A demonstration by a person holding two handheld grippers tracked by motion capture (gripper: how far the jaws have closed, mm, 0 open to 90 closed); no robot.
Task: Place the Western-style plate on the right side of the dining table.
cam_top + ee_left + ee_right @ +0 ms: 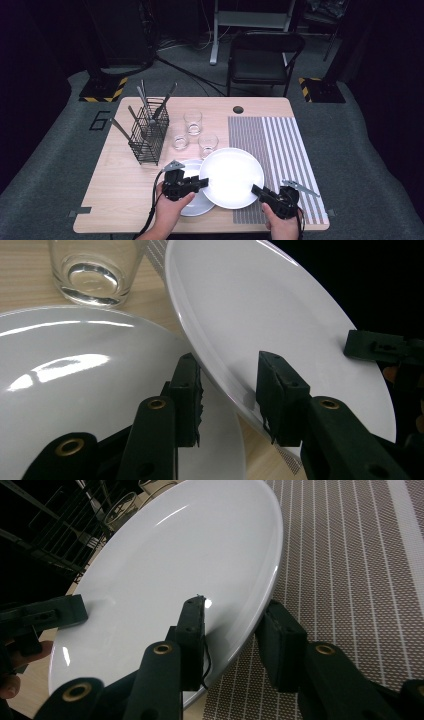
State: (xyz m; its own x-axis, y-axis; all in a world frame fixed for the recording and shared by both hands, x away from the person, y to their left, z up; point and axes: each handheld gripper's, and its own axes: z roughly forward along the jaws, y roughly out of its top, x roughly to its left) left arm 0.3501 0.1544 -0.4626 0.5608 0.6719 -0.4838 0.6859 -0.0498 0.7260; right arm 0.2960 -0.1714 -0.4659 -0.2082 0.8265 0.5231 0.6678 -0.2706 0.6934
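Room: dark, with a folding chair [266, 55] beyond the table and grey carpet underneath.
Table: light wood [115, 195], with a striped mat [280, 140] covering its right part.
Rack: black wire [149, 136], at the table's left rear, holding several upright utensils [146, 102].
Glasses: three clear ones [192, 122] [180, 141] [208, 145], grouped between the rack and the mat.
Big plate: white [231, 176], near the front edge, gripped on two opposite sides; it overlaps the mat's left edge. Both gripper views show it tilted and lifted, with its rim clear of what lies below.
Small plate: white [196, 202], lying flat on the wood to the left of the big plate and partly under it; the left gripper view shows it [75, 385] lower than the big plate's rim.
Left gripper: [202, 182] held in the person's left hand [170, 207]; its jaws straddle the big plate's left rim, one above and one below, at a narrow gap. In its own view [227, 395] the rim [260, 315] passes between the two jaws, and one glass [92, 270] stands behind.
Right gripper: [257, 190] held in the right hand [282, 225]; its jaws straddle the big plate's right front rim. In its own view [232, 640] one jaw lies on the plate's upper face [175, 565] and the other under the rim, above the mat [350, 565].
Grip: both pairs look closed on the rim, though actual contact under the plate is hidden.
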